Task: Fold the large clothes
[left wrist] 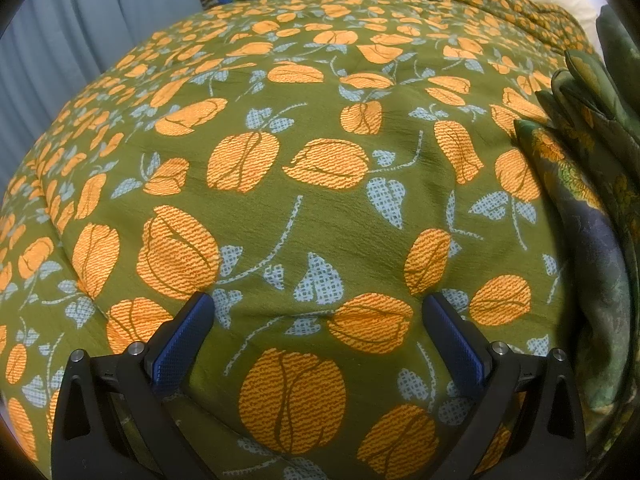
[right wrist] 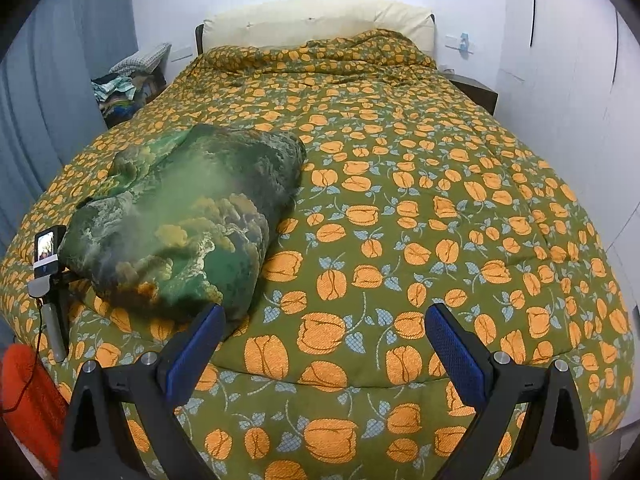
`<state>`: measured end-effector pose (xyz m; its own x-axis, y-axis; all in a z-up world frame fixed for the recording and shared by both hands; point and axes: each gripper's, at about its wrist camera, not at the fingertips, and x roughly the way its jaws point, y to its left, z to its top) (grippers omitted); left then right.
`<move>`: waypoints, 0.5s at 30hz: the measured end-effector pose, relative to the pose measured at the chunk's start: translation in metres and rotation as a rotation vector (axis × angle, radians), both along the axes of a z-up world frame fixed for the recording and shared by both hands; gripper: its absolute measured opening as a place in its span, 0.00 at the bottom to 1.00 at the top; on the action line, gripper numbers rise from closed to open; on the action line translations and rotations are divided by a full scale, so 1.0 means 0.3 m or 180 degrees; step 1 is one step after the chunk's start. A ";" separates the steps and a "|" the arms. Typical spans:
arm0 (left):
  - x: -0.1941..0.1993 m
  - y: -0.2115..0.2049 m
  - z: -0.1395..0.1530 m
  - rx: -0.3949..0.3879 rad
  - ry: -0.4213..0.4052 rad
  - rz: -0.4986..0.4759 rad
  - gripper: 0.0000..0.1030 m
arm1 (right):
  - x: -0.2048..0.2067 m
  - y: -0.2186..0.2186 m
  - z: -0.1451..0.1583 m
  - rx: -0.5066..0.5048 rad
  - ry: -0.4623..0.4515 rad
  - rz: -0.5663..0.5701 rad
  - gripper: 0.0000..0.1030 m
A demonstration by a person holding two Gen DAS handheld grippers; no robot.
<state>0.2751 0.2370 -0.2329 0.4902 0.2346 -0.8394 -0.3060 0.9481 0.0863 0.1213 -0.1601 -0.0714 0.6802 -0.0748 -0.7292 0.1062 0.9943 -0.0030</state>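
Observation:
A dark green garment with a yellow and grey cloud-like print (right wrist: pixel 188 220) lies folded into a thick bundle on the left part of the bed. It also shows at the right edge of the left wrist view (left wrist: pixel 592 216). My left gripper (left wrist: pixel 318 308) is open and empty, low over the quilt, left of the bundle. It also shows in the right wrist view as a device with a small lit screen (right wrist: pixel 46 248) just left of the bundle. My right gripper (right wrist: pixel 325 318) is open and empty, near the bed's foot, right of the bundle's near end.
The bed is covered by an olive quilt with orange flowers (right wrist: pixel 420 184). A cream pillow (right wrist: pixel 320 20) lies at the headboard. A pile of clothes (right wrist: pixel 120 92) sits on a stand at the far left. Grey curtains (left wrist: pixel 60 40) hang left. An orange-red cloth (right wrist: pixel 28 392) is at lower left.

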 end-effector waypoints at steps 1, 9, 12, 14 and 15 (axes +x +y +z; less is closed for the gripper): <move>0.000 0.000 0.000 -0.0001 0.0000 0.0000 1.00 | 0.001 -0.001 -0.001 0.0008 0.0012 -0.0007 0.96; -0.001 -0.001 0.001 0.0000 -0.0002 -0.0001 1.00 | 0.004 -0.018 -0.013 0.0119 0.0049 -0.0078 0.96; -0.002 -0.001 0.001 0.0000 -0.0002 -0.0001 1.00 | 0.007 -0.018 -0.021 0.0151 0.0073 -0.0090 0.96; -0.003 -0.002 0.000 0.0001 -0.0002 -0.0001 1.00 | 0.008 -0.014 -0.024 0.0160 0.0082 -0.0088 0.96; -0.003 -0.002 0.000 0.0001 -0.0002 -0.0001 1.00 | 0.007 -0.011 -0.023 0.0154 0.0079 -0.0082 0.96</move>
